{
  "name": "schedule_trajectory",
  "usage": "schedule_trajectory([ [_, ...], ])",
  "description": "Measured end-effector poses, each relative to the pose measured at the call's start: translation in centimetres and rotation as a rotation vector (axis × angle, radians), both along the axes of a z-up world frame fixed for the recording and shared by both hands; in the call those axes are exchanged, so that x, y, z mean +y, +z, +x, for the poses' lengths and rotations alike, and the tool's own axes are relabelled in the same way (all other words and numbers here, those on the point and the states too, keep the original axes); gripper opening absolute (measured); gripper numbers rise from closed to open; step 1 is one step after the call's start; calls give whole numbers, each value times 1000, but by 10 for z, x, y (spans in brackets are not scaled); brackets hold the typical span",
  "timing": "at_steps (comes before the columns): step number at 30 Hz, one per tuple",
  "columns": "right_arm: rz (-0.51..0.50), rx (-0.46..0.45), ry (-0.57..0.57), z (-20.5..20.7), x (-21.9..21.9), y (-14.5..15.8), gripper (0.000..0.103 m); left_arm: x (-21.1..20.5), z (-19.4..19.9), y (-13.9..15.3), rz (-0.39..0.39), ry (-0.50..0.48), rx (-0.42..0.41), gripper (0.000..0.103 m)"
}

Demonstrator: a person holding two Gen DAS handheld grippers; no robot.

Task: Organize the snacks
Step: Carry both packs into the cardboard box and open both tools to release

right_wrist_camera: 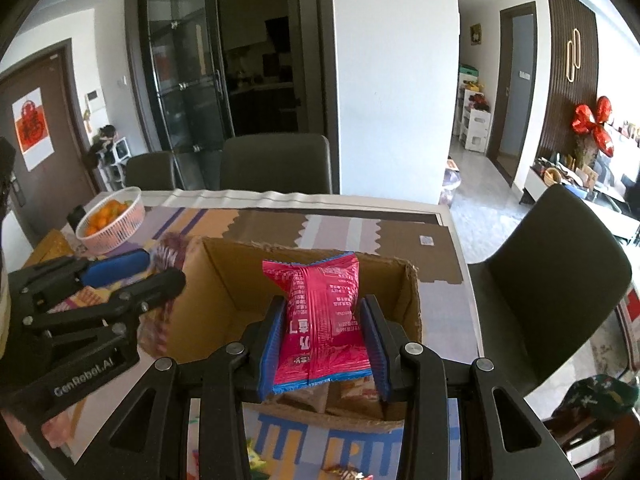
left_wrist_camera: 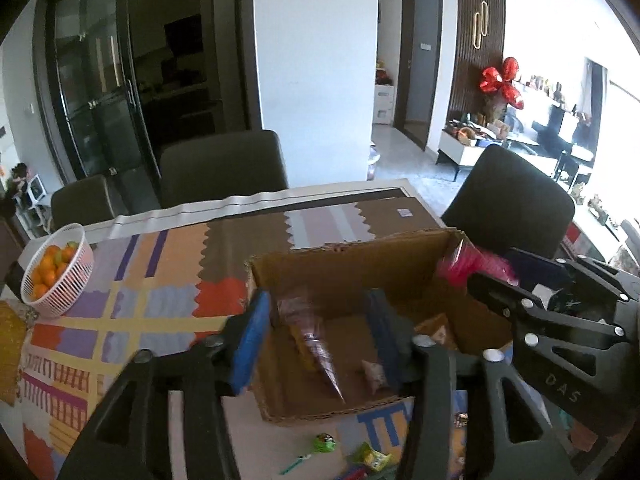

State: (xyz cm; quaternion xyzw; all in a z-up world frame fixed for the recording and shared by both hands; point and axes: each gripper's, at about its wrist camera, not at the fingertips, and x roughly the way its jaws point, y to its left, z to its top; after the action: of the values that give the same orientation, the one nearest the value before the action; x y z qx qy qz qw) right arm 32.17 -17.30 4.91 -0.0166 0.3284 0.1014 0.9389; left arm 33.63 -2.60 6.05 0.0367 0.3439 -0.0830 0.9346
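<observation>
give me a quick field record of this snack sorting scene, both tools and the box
left tool: open, over the box, holding nothing
right tool: shut on the red snack packet, above the box
cardboard box: open top, a few wrapped snacks inside
loose snacks: small candies on the table in front of the box
fruit basket: white, with oranges, on the table's left side
table cover: colourful patterned mat

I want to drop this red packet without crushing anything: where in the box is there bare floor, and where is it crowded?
The cardboard box shows bare floor along its far wall and left side. The near side is crowded with packets, directly below the red packet in the right gripper. The left gripper hangs open over the box's near-left part, above a clear wrapped snack.
</observation>
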Motion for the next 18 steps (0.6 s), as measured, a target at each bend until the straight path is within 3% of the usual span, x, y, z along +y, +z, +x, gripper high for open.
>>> schedule_trajectory([
  [2,-14,-5,-14,-3,-1,-2,56,0,-7,1,14,2,-18,60],
  [18,6,-124,-56,-79,-29,24,56,-9,-89,26,39,-67,-137,64],
])
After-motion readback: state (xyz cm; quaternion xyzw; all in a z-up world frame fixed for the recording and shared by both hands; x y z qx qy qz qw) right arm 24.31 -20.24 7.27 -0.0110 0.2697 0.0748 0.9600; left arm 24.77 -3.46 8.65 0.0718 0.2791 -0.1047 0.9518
